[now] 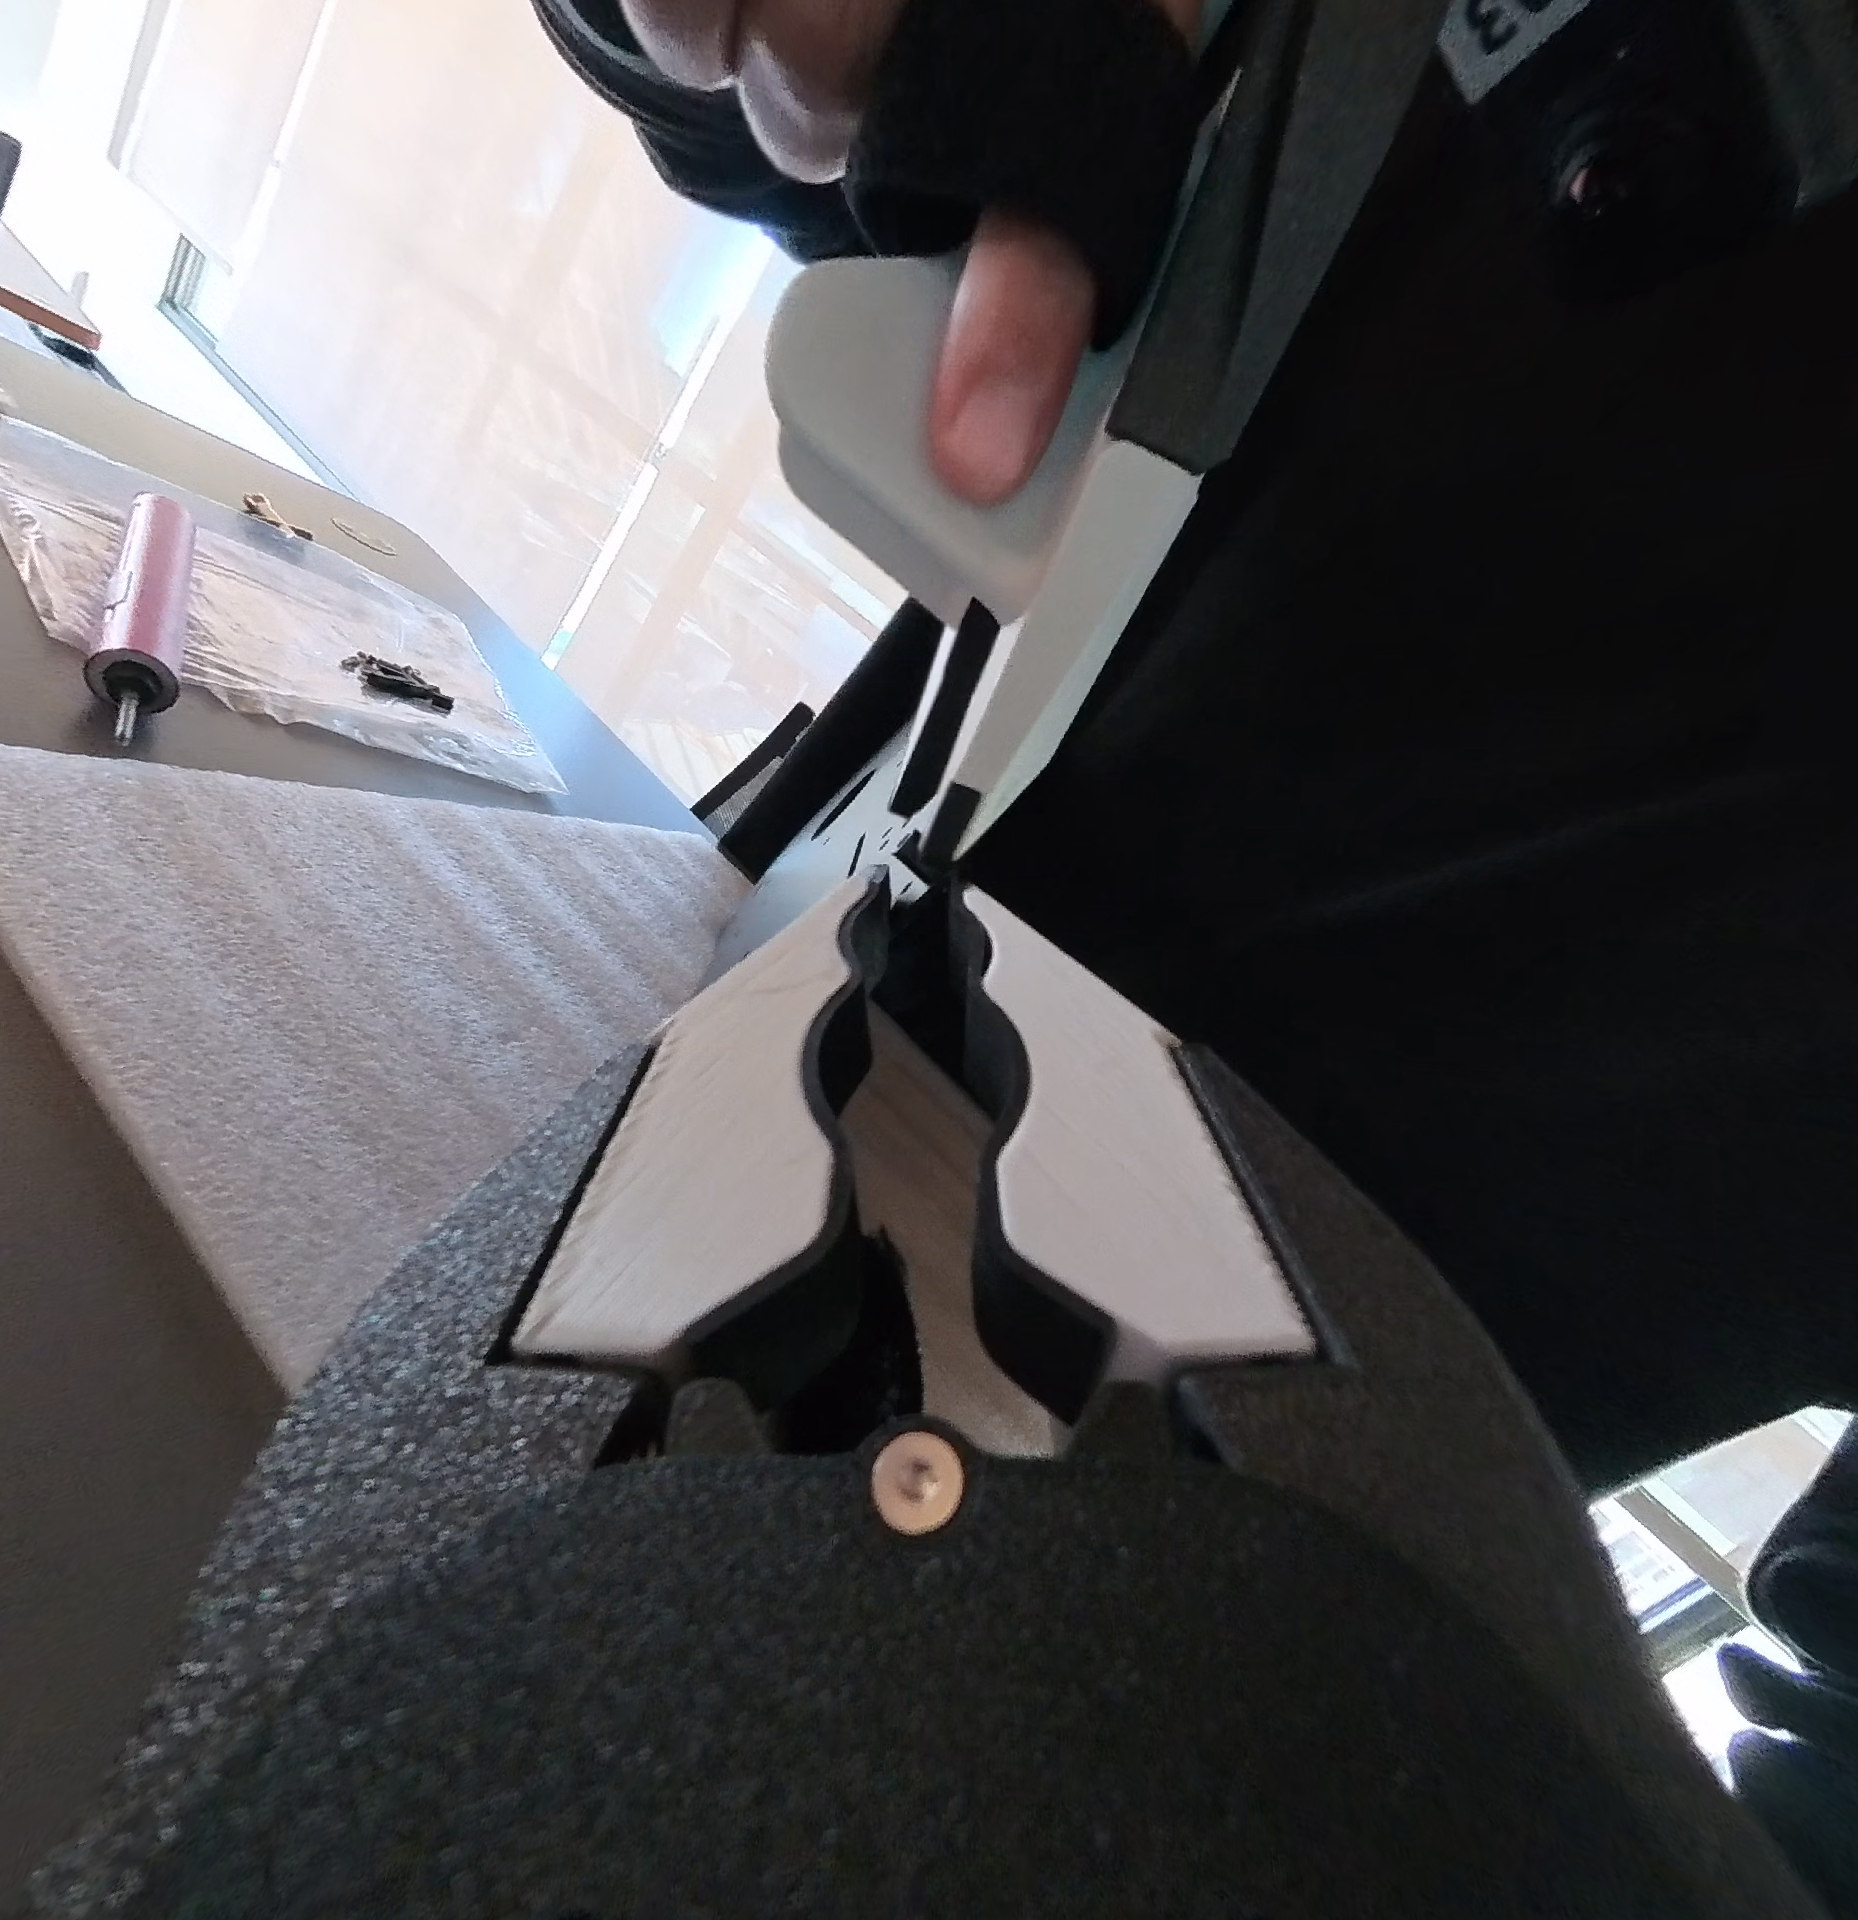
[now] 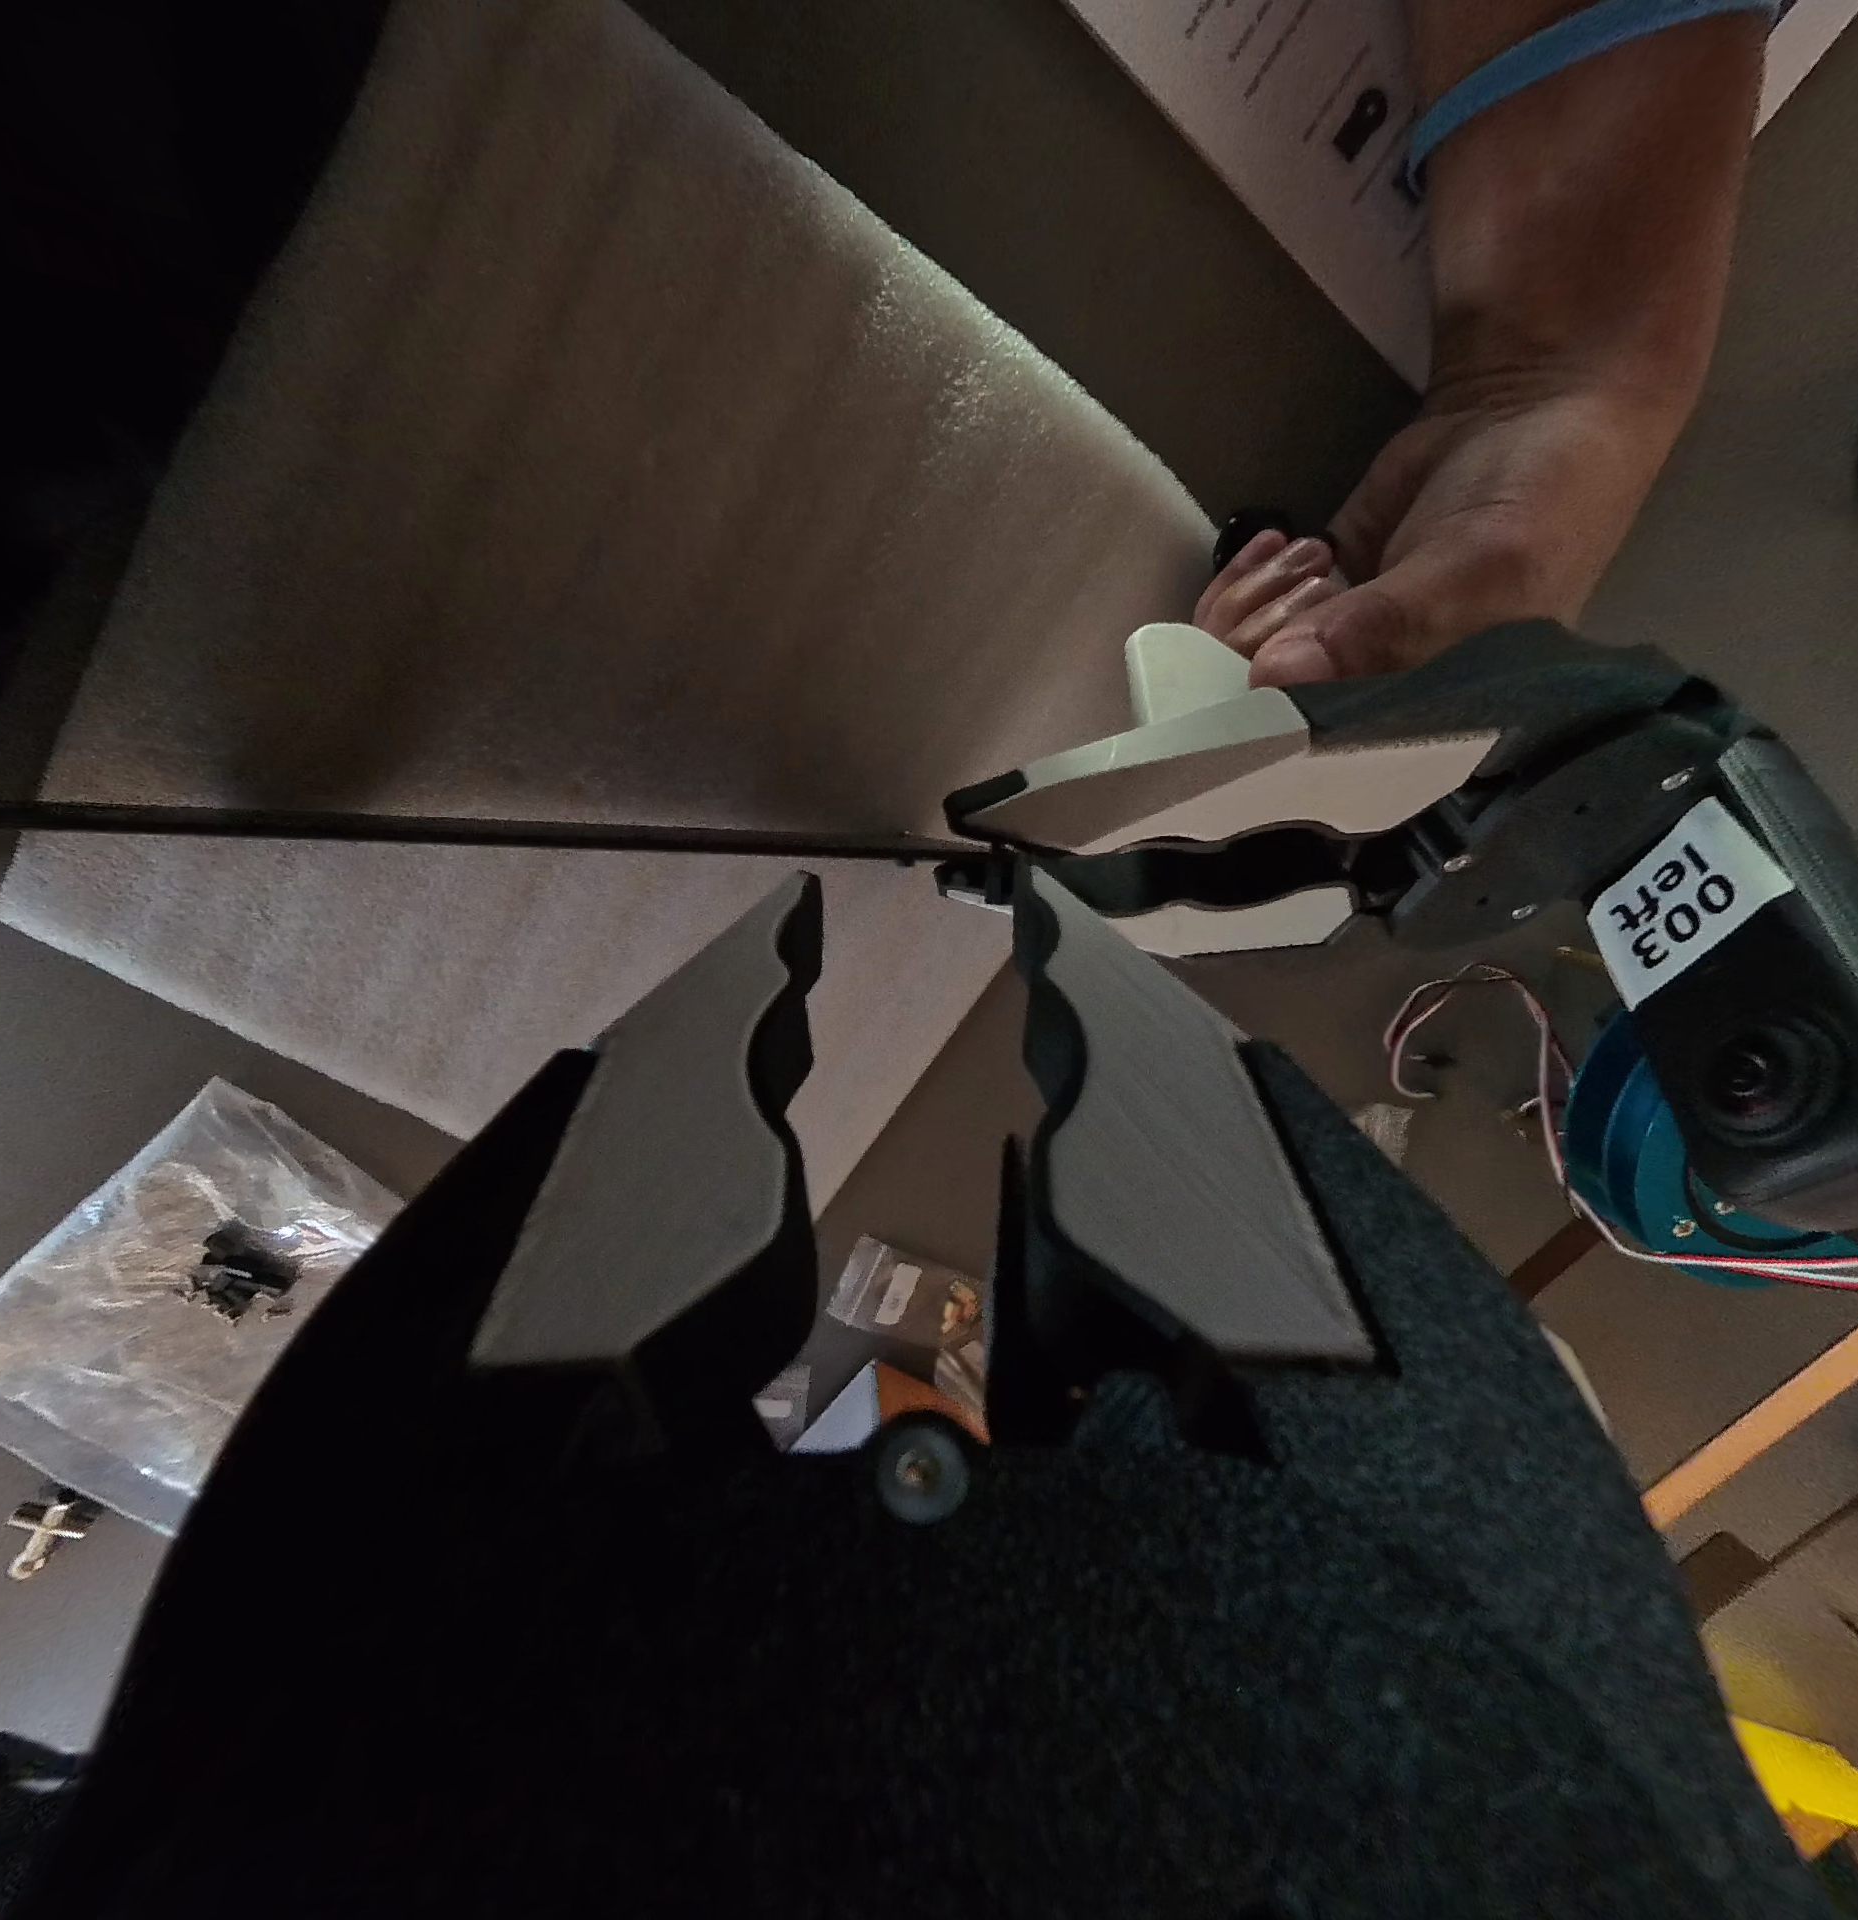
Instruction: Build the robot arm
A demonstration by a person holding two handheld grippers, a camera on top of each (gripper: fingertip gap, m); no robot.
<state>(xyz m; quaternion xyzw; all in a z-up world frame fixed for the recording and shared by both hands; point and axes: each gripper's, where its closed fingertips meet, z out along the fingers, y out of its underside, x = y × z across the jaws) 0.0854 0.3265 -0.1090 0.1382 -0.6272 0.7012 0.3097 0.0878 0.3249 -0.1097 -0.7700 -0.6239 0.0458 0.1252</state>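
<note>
The left gripper (image 2: pixel 992 868) pinched what looked like the end of a thin black rod (image 2: pixel 437 828) above the foam sheet (image 2: pixel 592 468) on the desk (image 2: pixel 63 1060). The right gripper (image 2: pixel 914 914), jaws parted, hovered beside that end.

The thin black rod (image 2: pixel 437 826) runs off the left edge of the right wrist view, so its far end is lost. What the left gripper (image 2: pixel 982 868) pinches at the rod's tip is too small to make out. The plastic bag (image 2: pixel 104 1340) is cut by the left edge, its small black bits (image 2: pixel 241 1270) unidentifiable. The right gripper (image 1: pixel 863 831) has its tips hidden behind the left one's fingers (image 1: pixel 759 1049).
</note>
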